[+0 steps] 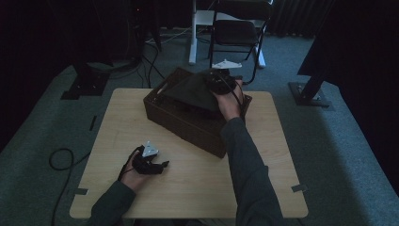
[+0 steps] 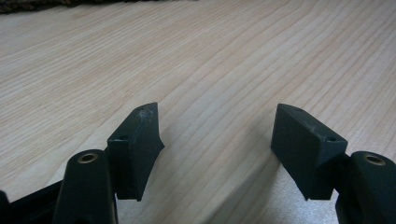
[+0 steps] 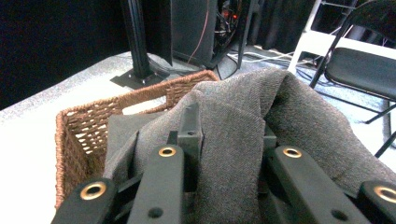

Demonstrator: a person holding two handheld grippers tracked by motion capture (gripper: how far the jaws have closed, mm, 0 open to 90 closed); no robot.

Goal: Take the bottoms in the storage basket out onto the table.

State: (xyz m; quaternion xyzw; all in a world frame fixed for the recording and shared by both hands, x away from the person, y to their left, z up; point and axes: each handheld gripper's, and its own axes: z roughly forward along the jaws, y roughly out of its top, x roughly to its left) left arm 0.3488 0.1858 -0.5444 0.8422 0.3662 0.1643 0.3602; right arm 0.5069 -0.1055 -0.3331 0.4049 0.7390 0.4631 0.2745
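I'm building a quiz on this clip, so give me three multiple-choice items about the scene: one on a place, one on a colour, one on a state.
1. Where does the woven brown wicker basket stand?
A on the light wooden table
B on the floor
C on the chair

2. What colour is the folded cloth?
A white
B dark grey
C red

3. How are the left gripper jaws?
A shut on cloth
B shut on nothing
C open

Answers:
1 A, the high view shows it on the tabletop.
2 B, the right gripper view shows grey fabric.
3 C, bare wood shows between them.
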